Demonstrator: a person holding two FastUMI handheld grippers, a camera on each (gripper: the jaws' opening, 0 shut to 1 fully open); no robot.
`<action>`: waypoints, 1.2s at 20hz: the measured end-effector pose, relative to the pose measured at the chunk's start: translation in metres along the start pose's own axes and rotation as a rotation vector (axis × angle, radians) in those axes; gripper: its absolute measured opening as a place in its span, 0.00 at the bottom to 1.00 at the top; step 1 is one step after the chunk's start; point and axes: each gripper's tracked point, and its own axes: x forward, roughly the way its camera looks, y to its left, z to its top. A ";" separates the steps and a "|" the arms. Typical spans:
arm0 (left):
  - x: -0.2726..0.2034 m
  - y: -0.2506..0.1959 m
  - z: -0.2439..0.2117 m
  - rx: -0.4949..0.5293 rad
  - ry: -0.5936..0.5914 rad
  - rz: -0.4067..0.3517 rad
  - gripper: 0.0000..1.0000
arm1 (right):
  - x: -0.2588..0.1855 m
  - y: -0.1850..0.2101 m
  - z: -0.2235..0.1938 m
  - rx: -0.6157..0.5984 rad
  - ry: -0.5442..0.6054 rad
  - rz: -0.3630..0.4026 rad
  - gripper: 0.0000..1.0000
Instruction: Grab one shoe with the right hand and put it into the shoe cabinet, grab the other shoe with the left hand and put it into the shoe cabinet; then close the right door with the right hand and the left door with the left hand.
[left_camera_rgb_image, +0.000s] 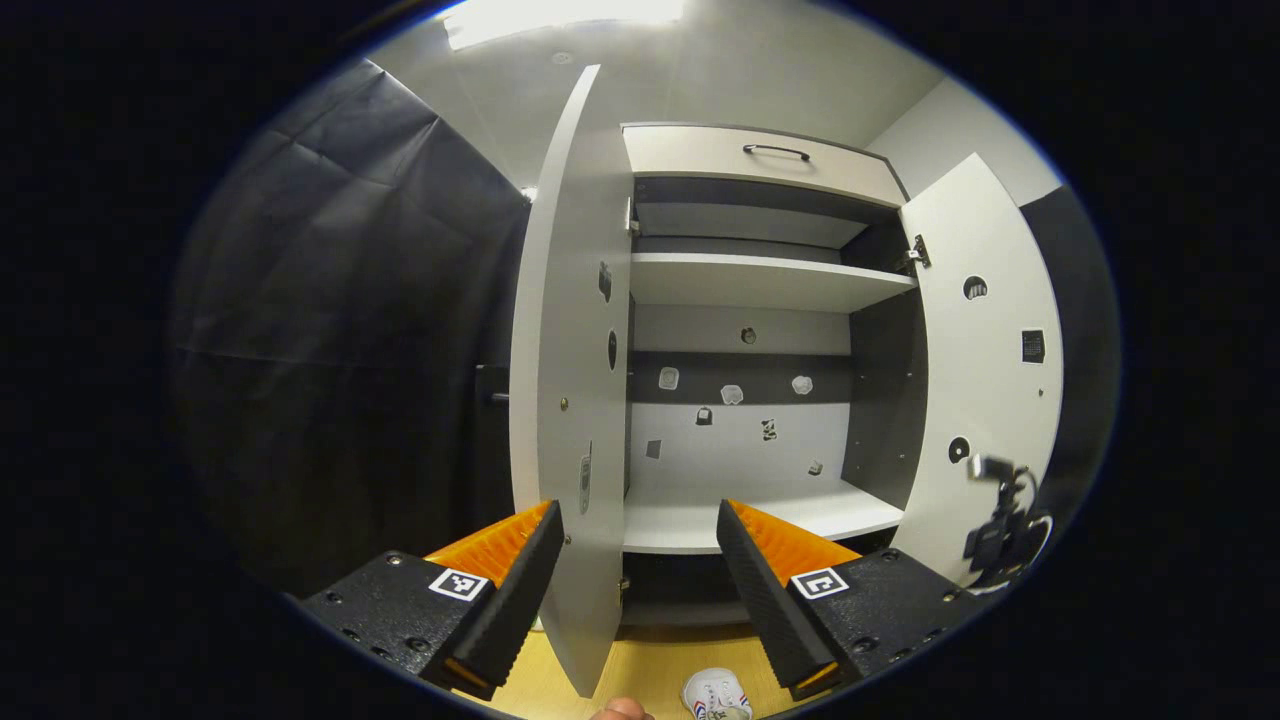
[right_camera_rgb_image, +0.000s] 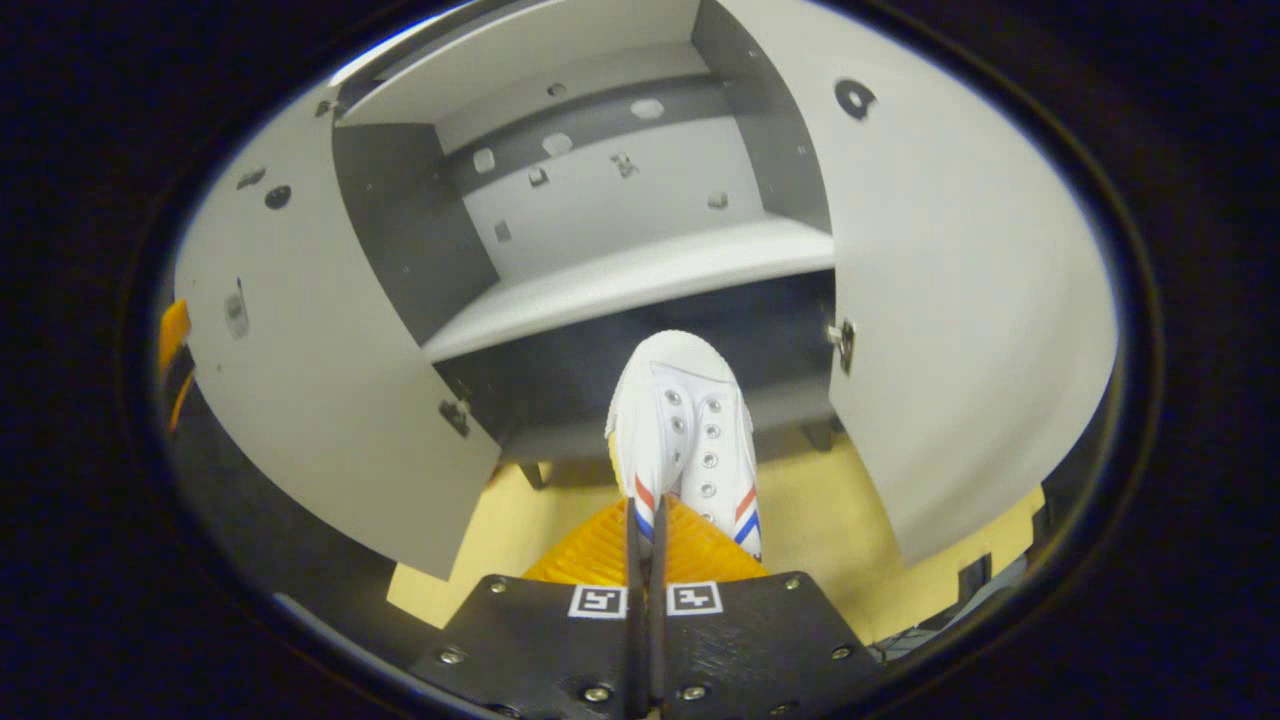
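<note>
The right hand-held gripper (right_camera_rgb_image: 646, 530) is clamped on the white shoe's (right_camera_rgb_image: 680, 420) side wall, toe aimed at the open shoe cabinet's (right_camera_rgb_image: 620, 280) lower shelf for loading. The left hand-held gripper (left_camera_rgb_image: 635, 560) waits, fingers apart, above the other shoe (left_camera_rgb_image: 716, 694) on the floor.

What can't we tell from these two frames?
- Shoe, right gripper view: its heel is hidden behind the right hand-held gripper, so the exact grip point is unclear.
- Shoe on the floor, left gripper view: cut off by the bottom edge.
- Lowest cabinet compartment: dark in the right gripper view, contents unreadable.
- Stickers on the back panel: too small to identify.
- Left hand-held gripper: open, holding nothing.
</note>
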 end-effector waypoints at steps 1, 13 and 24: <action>0.000 0.000 0.000 -0.001 -0.001 0.000 0.94 | -0.002 0.005 0.023 -0.012 -0.041 0.007 0.00; 0.001 0.001 0.000 -0.004 -0.006 0.007 0.94 | 0.104 0.010 0.199 -0.116 -0.241 -0.032 0.00; 0.002 0.001 0.001 -0.012 -0.008 0.031 0.94 | 0.207 -0.002 0.223 -0.127 -0.155 -0.089 0.00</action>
